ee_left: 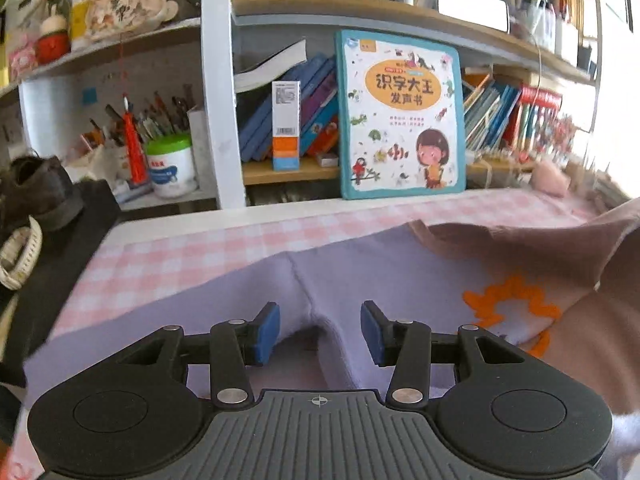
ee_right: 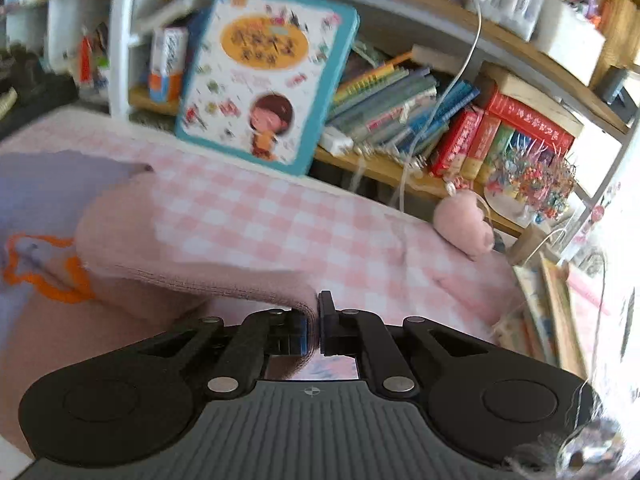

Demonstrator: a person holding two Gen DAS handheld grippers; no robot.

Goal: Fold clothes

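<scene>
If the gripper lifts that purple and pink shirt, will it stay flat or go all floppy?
Probably floppy: the shirt already wrinkles into a ridge between the open left gripper pads. Its pink sleeve, pinched by the right gripper, sags. It likely slides easily on the checked tablecloth.

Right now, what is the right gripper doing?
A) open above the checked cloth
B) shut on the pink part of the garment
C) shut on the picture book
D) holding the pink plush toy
B: in the right wrist view the right gripper has its jaws closed on a fold of the pink fabric, which lifts off the checked cloth.
</scene>
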